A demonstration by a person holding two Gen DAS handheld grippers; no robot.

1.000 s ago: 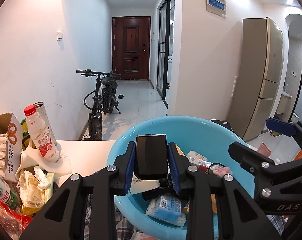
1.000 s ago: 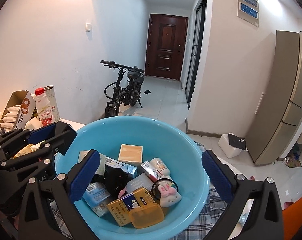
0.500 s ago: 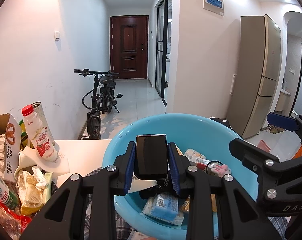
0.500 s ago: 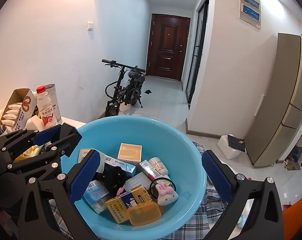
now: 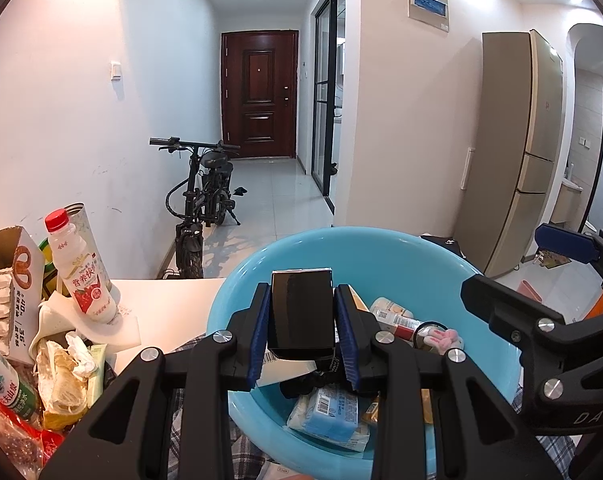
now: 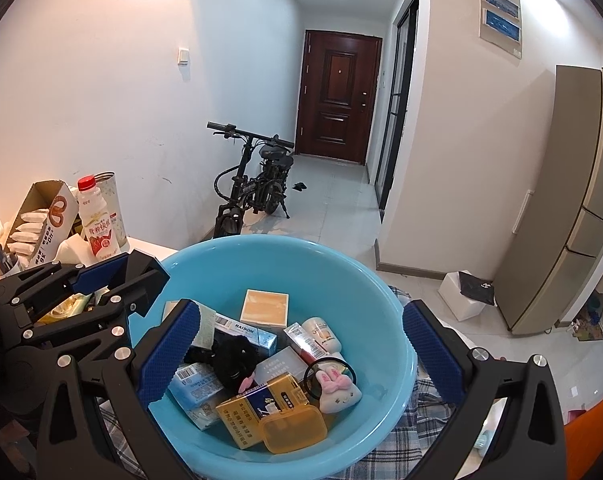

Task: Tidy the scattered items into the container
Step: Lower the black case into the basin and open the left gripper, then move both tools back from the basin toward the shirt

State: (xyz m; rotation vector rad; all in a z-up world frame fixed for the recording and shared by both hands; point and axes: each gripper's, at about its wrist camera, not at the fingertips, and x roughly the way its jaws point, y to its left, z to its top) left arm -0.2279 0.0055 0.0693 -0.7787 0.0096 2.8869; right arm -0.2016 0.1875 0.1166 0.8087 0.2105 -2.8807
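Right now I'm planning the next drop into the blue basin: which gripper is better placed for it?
Left. The left gripper already has its jaws closed on the black box, held over the blue basin. The right gripper also hangs over the basin, but its jaws are wide open and empty.

Left gripper (image 5: 302, 330) fingers clamped tight; right gripper (image 6: 301, 356) fingers spread wide.

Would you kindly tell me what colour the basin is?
Light blue; the basin shows best in the right wrist view.

both wrist views look close over the blue basin (image 5: 381, 248) (image 6: 285, 256) down the hallway.
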